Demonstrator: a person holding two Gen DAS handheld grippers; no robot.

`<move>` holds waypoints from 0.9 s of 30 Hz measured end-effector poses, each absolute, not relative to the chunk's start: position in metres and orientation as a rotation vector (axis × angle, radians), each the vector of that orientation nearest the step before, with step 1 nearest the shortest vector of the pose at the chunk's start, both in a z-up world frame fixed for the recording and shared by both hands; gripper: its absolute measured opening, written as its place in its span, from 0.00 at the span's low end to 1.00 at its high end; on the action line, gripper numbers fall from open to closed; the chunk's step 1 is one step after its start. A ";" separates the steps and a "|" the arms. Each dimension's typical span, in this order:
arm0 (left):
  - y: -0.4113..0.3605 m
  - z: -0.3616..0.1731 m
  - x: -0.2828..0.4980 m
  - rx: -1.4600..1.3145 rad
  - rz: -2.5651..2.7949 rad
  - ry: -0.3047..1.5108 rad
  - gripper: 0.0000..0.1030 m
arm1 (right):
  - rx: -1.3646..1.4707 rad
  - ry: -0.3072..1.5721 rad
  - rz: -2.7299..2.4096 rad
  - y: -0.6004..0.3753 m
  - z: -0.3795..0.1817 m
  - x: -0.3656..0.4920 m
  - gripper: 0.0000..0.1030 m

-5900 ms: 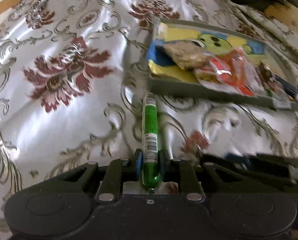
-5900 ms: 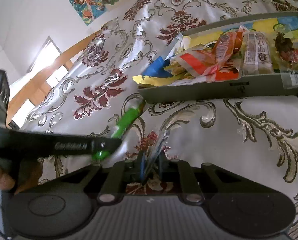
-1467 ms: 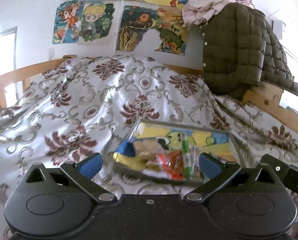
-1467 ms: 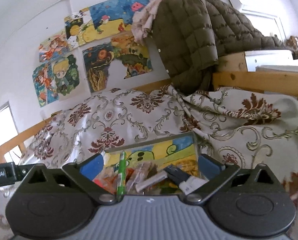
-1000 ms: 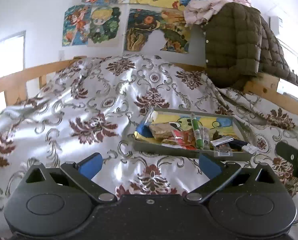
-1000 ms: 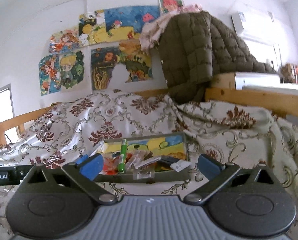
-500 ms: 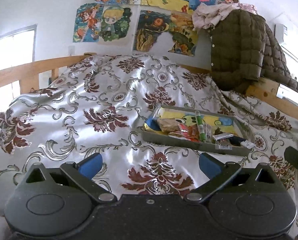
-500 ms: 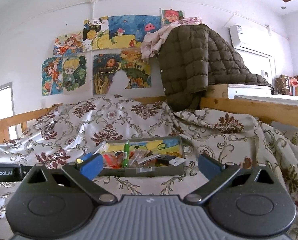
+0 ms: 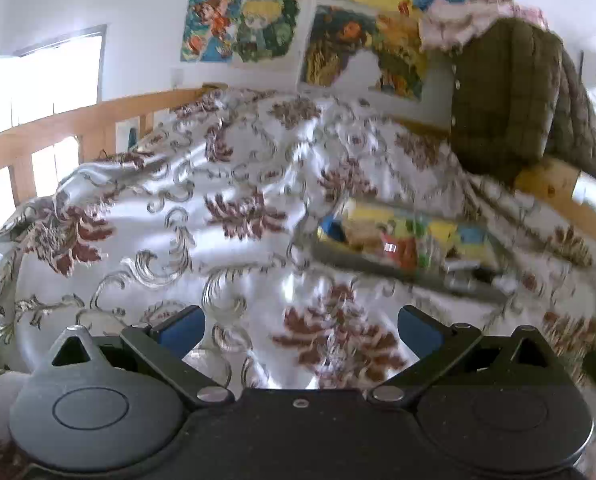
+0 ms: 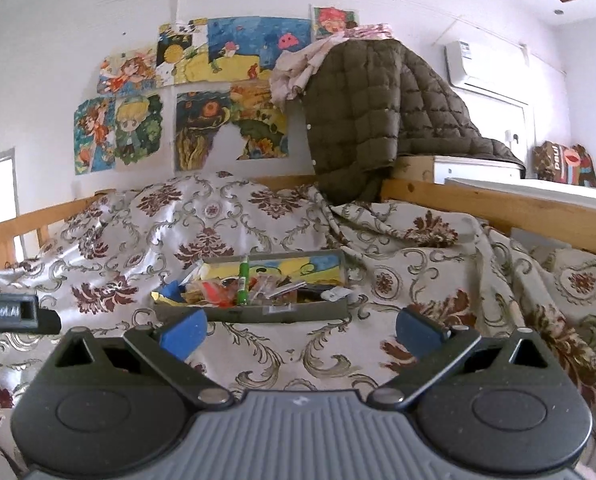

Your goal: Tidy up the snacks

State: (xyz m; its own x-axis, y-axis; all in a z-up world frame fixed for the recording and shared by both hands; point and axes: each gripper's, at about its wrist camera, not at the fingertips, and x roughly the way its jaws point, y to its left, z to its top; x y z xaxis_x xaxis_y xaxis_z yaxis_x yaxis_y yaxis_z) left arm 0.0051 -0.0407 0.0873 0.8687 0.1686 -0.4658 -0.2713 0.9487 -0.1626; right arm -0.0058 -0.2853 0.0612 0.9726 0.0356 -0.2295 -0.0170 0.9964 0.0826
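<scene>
A grey tray point(image 10: 253, 313) with a cartoon print inside sits on the patterned bedspread and holds several snack packets. A green stick snack point(image 10: 243, 280) lies upright among them, next to orange-red packets point(image 10: 213, 294). The tray also shows, blurred, in the left wrist view point(image 9: 362, 264). My right gripper point(image 10: 300, 330) is open and empty, well short of the tray. My left gripper point(image 9: 300, 326) is open and empty, low over the bedspread, back and left of the tray.
The floral bedspread point(image 10: 257, 216) covers the bed. Wooden rails run at the left point(image 9: 57, 120) and right point(image 10: 498, 208). A brown quilted jacket point(image 10: 378, 120) hangs at the back. Posters point(image 10: 217, 92) cover the wall. The left gripper's body point(image 10: 13, 314) shows at the right view's left edge.
Both grippers have drawn back from the tray, which looks smaller. The left view has swung left and is motion-blurred. Earlier the left gripper held the green stick; it now lies in the tray.
</scene>
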 end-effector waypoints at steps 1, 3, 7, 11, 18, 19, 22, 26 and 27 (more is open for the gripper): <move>-0.040 0.094 0.003 -0.235 0.228 0.443 0.99 | 0.087 0.232 0.019 -0.286 0.062 -0.008 1.00; -0.039 0.103 -0.002 -0.230 0.232 0.410 0.99 | 0.084 0.244 -0.003 -0.286 0.064 -0.009 1.00; -0.040 0.117 0.000 -0.278 0.256 0.392 0.99 | 0.086 0.305 -0.020 -0.284 0.072 -0.006 1.00; -0.040 0.121 0.005 -0.368 0.281 0.436 0.99 | 0.096 0.389 -0.033 -0.280 0.086 -0.007 1.00; -0.041 0.131 0.016 -0.368 0.314 0.412 0.99 | 0.132 0.466 -0.083 -0.275 0.120 -0.014 1.00; -0.039 0.134 0.015 -0.368 0.326 0.395 0.99 | 0.132 0.495 -0.094 -0.271 0.126 -0.013 1.00; -0.034 0.145 0.012 -0.350 0.298 0.345 0.99 | 0.123 0.523 -0.101 -0.264 0.142 -0.011 1.00; -0.021 0.141 0.000 -0.292 0.196 0.311 0.99 | 0.119 0.532 -0.108 -0.250 0.160 -0.010 1.00; -0.016 0.136 -0.003 -0.280 0.173 0.309 0.99 | 0.124 0.538 -0.099 -0.246 0.164 -0.009 1.00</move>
State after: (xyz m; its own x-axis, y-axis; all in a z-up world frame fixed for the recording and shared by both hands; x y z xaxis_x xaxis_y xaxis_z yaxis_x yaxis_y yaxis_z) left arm -0.0033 -0.0157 0.1359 0.9382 0.1249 -0.3228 -0.2101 0.9466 -0.2444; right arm -0.0086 -0.2464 0.1639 0.8542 -0.0615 -0.5163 0.1263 0.9878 0.0914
